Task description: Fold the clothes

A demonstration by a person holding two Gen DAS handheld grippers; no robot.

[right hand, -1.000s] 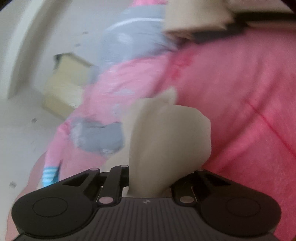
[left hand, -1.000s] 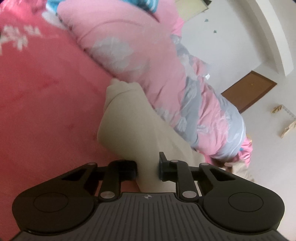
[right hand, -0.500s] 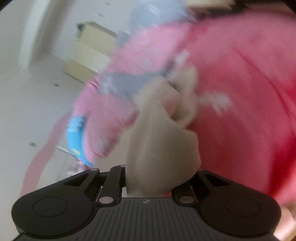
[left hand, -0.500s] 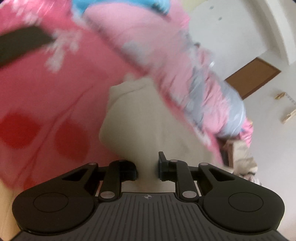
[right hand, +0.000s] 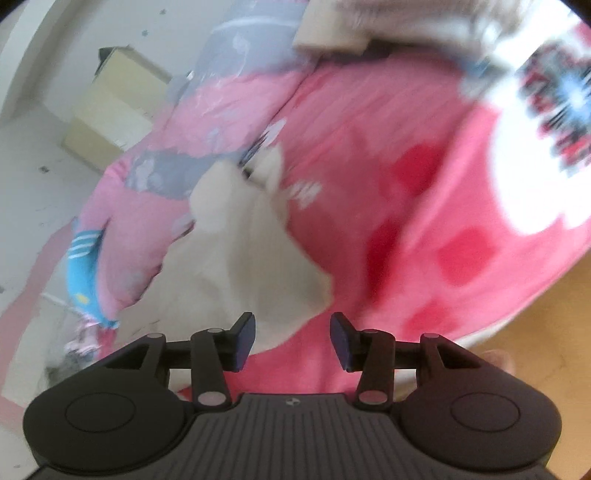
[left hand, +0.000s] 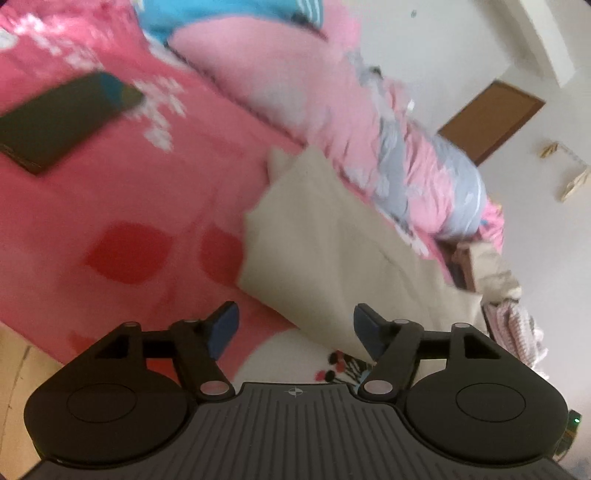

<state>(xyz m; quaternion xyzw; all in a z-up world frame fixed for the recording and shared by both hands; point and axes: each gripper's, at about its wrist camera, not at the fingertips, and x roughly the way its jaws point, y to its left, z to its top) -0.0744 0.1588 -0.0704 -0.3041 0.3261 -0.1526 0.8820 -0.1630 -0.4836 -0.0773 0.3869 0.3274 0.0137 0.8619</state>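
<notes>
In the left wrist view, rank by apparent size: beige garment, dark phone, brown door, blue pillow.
1. beige garment, though it lies nearest the camera.
2. dark phone.
3. blue pillow, cut by the frame edge, so its rank is unsure.
4. brown door, farthest away.

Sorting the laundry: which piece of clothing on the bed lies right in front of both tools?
The plain beige garment, just beyond the open left tool and right tool; the white printed shirt lies farther off.

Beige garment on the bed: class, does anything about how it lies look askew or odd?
Yes. The beige garment lies crooked on the pink bedspread, one edge bunched against the rolled quilt. Both the left gripper and right gripper are open, holding nothing.
</notes>
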